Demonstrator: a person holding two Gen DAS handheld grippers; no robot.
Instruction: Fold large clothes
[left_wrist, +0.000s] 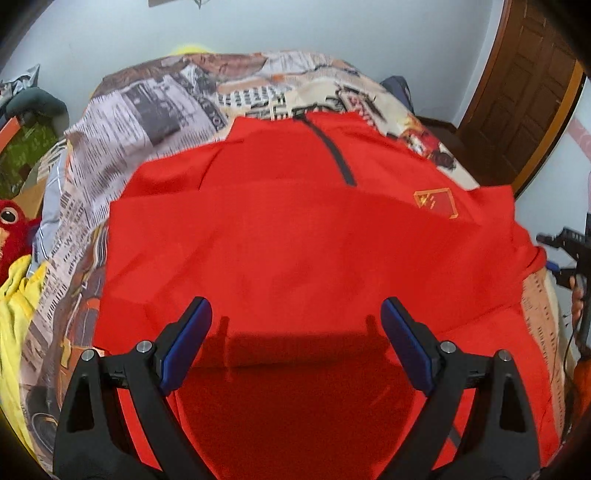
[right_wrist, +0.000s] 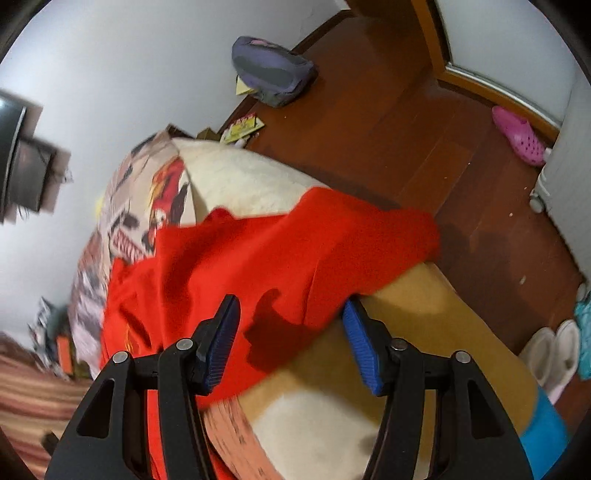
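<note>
While spread front-up across the bed, the red top (left_wrist: 295, 236) lies mostly flat, collar end far from the camera, dark zipper (left_wrist: 334, 147) running down from the neck, small yellow square logo (left_wrist: 436, 202) on the chest. One sleeve (right_wrist: 369, 229) hangs over the bed's edge toward the wooden floor (right_wrist: 424, 122). Under it is a newspaper-print bed cover (left_wrist: 147, 107).

Left gripper (left_wrist: 295, 325) hovers above the lower part of the top, blue pads (left_wrist: 186, 347) wide apart, nothing between them, its shadow on the cloth. Right gripper (right_wrist: 291, 332) is over the top's edge at the bed side, jaws parted, not pinching; red cloth sits below the gap, contact can't be told.

Around: red plush toy (left_wrist: 11, 229) and yellow cloth (left_wrist: 14, 295) at the left of the bed, brown door (left_wrist: 517, 92), purple bag (right_wrist: 273, 70) and pink clog (right_wrist: 517, 134) on the floor, white slippers (right_wrist: 554, 350).
</note>
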